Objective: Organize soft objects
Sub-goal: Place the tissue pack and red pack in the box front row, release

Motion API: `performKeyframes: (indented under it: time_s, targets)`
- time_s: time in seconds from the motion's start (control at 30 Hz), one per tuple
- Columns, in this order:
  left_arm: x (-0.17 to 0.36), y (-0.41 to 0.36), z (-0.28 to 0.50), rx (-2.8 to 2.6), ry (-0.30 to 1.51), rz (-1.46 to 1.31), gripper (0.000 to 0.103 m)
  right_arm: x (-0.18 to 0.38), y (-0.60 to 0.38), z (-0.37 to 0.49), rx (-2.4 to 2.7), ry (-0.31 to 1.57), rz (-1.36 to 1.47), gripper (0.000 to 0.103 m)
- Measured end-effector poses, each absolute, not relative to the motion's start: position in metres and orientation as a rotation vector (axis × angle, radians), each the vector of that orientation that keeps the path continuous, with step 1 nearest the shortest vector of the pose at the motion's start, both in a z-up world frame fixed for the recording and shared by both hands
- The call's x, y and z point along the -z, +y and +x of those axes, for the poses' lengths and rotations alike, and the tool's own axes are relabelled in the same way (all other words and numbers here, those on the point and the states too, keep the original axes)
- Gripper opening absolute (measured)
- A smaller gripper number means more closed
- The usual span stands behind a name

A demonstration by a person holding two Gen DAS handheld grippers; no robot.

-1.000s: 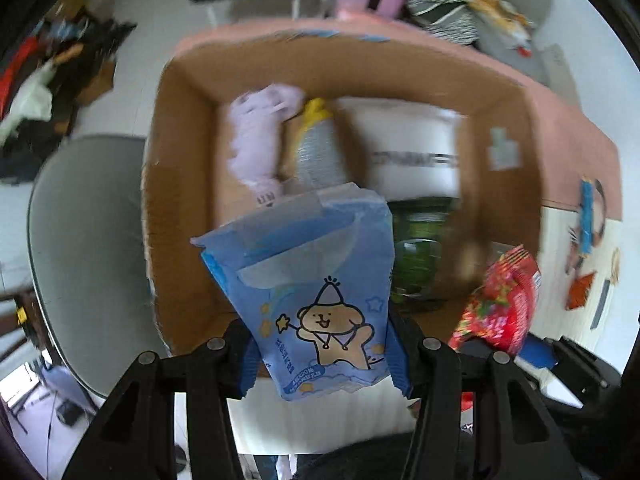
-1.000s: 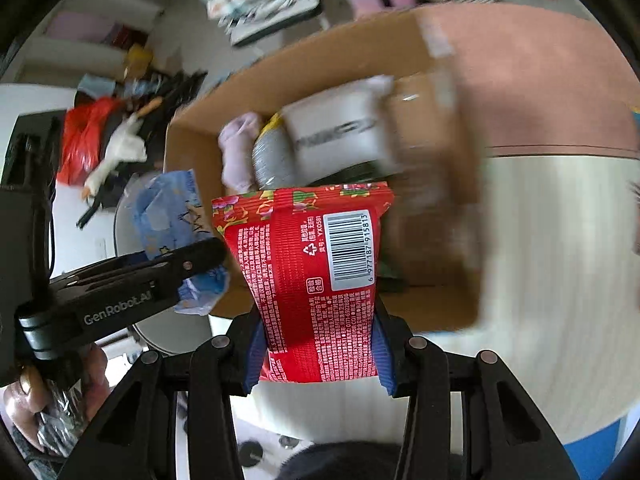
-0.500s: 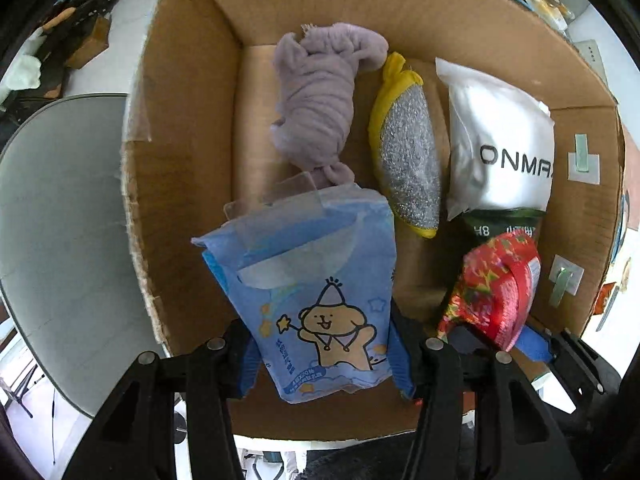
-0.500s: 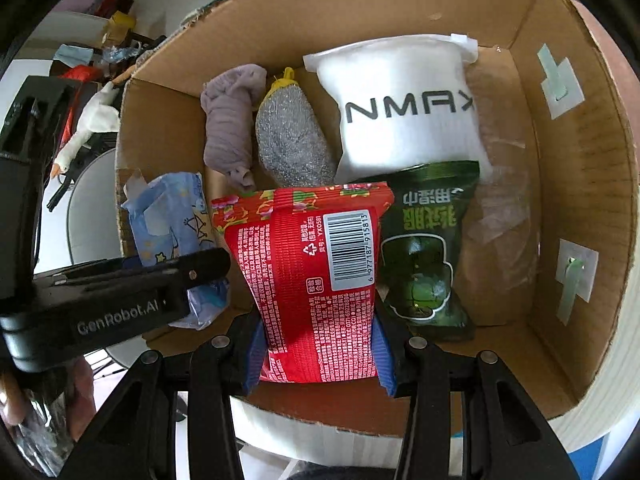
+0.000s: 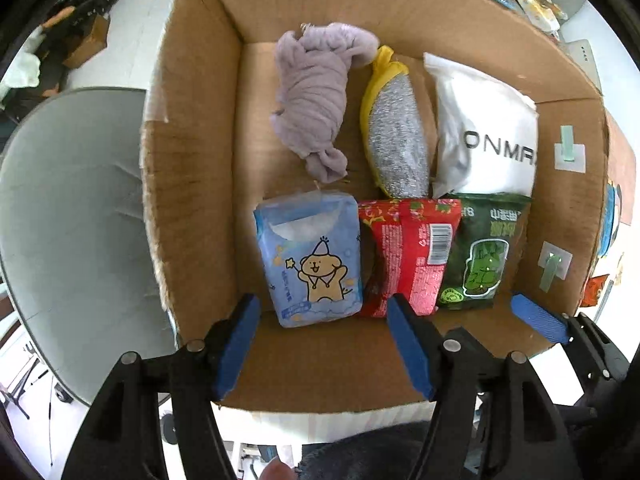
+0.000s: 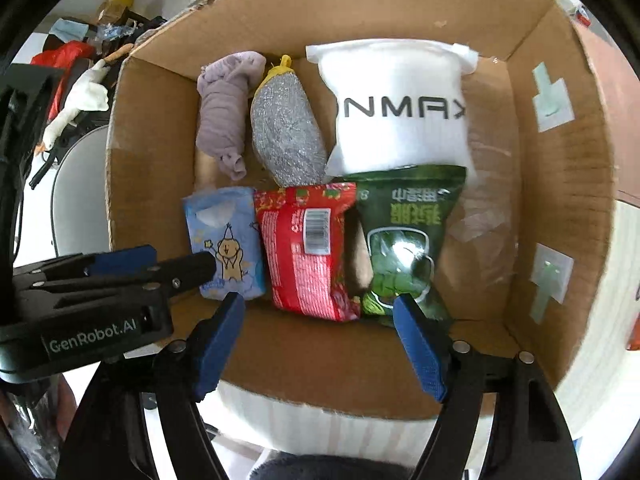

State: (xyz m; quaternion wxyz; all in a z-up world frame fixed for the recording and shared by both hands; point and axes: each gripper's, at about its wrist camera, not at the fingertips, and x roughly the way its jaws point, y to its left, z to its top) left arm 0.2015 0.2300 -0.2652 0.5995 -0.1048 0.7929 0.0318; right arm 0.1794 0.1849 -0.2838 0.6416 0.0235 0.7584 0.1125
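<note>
Both grippers you hold are spread wide with nothing between their blue pads. Your left gripper [image 5: 322,314] sits low at the near edge of the cardboard box [image 5: 188,152], its pads flanking the near end of the blue tissue pack [image 5: 310,256] without touching it. Your right gripper [image 6: 318,314] sits likewise at the near side of the box, its pads apart on either side of the near end of the red snack packet [image 6: 310,250]; contact is not visible.

Inside the box, you see two rows.

Near row, left to right:
- blue tissue pack with a cartoon bear, lying flat on the box floor;
- red snack packet, barcode side up, just beside the tissue pack;
- green snack bag [image 5: 486,254], its left edge touching or tucked under the red packet.

Far row, left to right:
- rolled lilac cloth [image 5: 316,100], knotted end toward you;
- silver scouring pad with yellow edging [image 5: 396,136], just beside the cloth;
- white pouch [image 5: 486,128] with black lettering, its near edge overlapped by the green bag.

In the right wrist view, the left gripper enters from the left, its finger crossing the tissue pack's lower left corner. A grey chair seat [image 5: 72,208] lies left of the box.
</note>
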Motion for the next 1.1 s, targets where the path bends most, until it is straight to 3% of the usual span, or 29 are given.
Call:
performKeyframes:
  time_s: [0.43, 0.8, 0.87, 0.9, 0.93, 0.97, 1.1]
  targets:
    - [0.171, 0.203, 0.154, -0.179, 1.474, -0.132, 0.064, 0.203, 0.143, 0.139, -0.178, 1.532, -0.078, 0.079]
    - [0.118, 0.194, 0.115, -0.182, 1.351, -0.120, 0.064, 0.132, 0.129, 0.104, -0.190, 1.379, -0.093, 0.079]
    - [0.110, 0.192, 0.111, -0.183, 1.326, -0.120, 0.077, 0.123, 0.127, 0.099, -0.192, 1.359, -0.099, 0.079]
    - [0.106, 0.192, 0.110, -0.183, 1.311, -0.122, 0.095, 0.117, 0.125, 0.096, -0.193, 1.346, -0.091, 0.086]
    - [0.101, 0.192, 0.108, -0.190, 1.297, -0.119, 0.097, 0.112, 0.124, 0.094, -0.196, 1.333, -0.088, 0.098]
    - [0.097, 0.192, 0.106, -0.199, 1.284, -0.115, 0.097, 0.109, 0.123, 0.093, -0.198, 1.321, -0.086, 0.101]
    - [0.087, 0.192, 0.102, -0.202, 1.263, -0.134, 0.098, 0.096, 0.119, 0.088, -0.203, 1.295, -0.077, 0.102]
